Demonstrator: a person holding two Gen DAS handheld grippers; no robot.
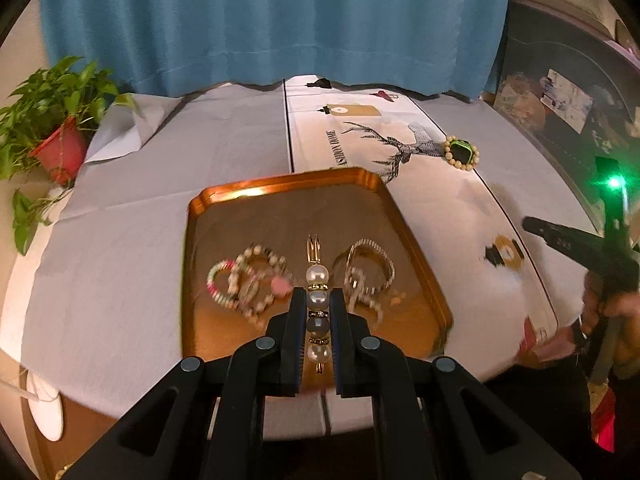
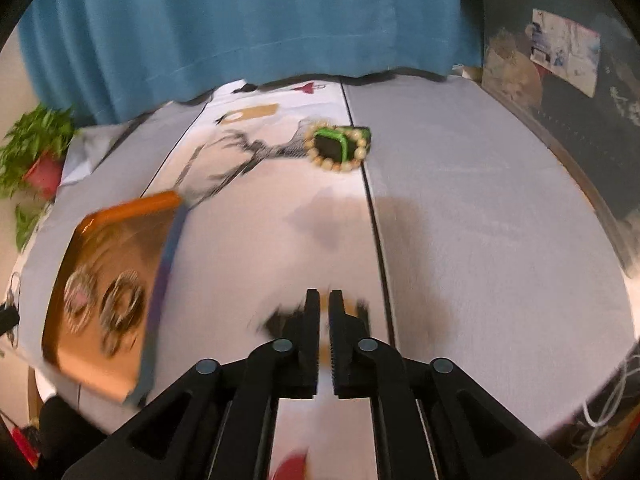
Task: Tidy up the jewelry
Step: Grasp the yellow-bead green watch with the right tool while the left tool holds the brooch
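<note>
Over the copper tray (image 1: 248,200), my left gripper (image 1: 318,294) pinches a pearl hair clip (image 1: 318,300) between both fingers; the clip runs lengthwise along the fingers, gold prongs poking out past the tips toward the far rim. Below it in the tray lie beaded bracelets (image 1: 248,280) on the left side, incl. a pink-and-green one, and a gold chain bracelet (image 1: 370,270) on the right, w/ a small bit just beside it I can't make out. The tray sits on a white tablecloth (image 1: 140,240) w/ a deer print. Far right on that print, well apart from the tray, rests a pearl-ringed green piece (image 2: 338,148). My right gripper (image 2: 325,300) hovers over the cloth, fingers nearly pressed together w/ a thin gap, nothing between them that I can see. A potted plant (image 1: 52,132) stands at the far left edge, blue curtain (image 1: 272,20) behind.
</note>
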